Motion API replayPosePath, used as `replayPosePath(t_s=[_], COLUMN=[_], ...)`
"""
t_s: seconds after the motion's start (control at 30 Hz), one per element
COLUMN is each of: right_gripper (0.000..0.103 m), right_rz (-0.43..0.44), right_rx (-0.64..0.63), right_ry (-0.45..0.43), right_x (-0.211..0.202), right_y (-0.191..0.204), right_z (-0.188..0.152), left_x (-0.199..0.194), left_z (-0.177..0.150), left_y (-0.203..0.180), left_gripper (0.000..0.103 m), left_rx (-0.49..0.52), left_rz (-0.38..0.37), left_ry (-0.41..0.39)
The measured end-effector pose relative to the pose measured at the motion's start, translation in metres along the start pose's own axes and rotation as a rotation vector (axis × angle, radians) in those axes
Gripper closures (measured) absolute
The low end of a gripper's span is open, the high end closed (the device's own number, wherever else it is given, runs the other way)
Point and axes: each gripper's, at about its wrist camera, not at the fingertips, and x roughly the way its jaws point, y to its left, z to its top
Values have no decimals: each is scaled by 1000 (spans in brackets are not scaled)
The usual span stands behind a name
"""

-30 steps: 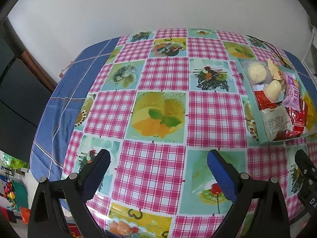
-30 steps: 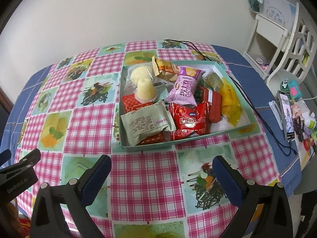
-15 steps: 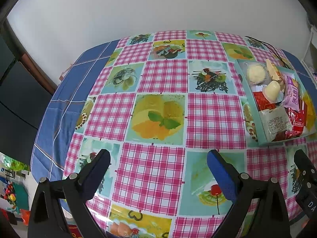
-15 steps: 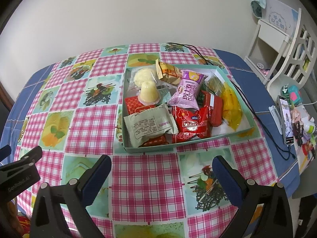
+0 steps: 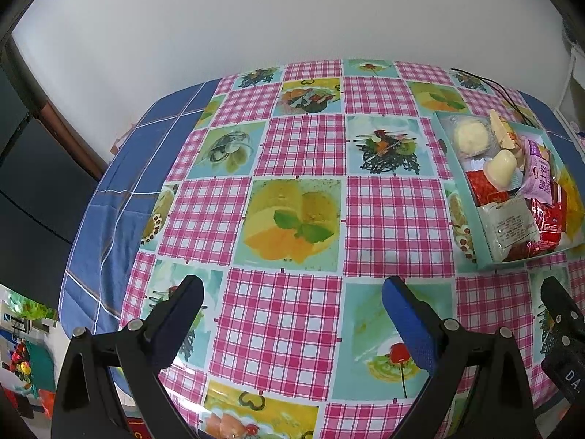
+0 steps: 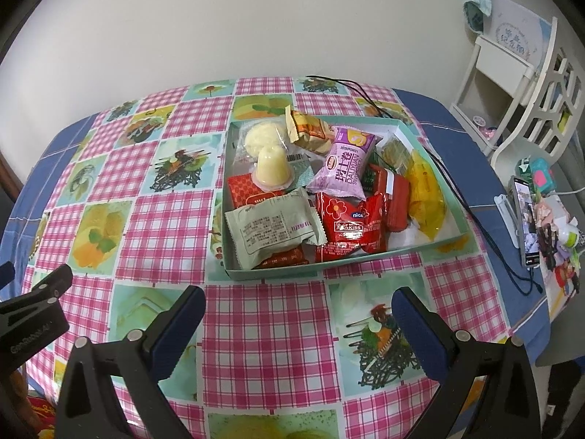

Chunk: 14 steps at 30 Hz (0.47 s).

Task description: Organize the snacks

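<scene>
Both grippers retreated; cable (image 6: 369,97) behind box (image 6: 278,273) (full).

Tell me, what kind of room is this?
Most likely a home dining or living area. A table wears a checked food-print tablecloth, a teal box holds wrapped snacks, and a white shelf and a phone with household clutter stand on the right.
</scene>
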Motion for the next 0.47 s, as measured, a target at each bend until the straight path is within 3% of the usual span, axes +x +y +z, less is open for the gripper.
replayPosePath(t_s=[0.47], right_gripper=[0], right_rz=[-2], right_rx=[-8], right_ry=[-16], right_x=[-4], right_y=[2], right_z=[0], left_x=[-5], left_z=[0], left_y=[-2], left_gripper=[5], left_rx=[15], left_rz=[-4], left_ry=[-26])
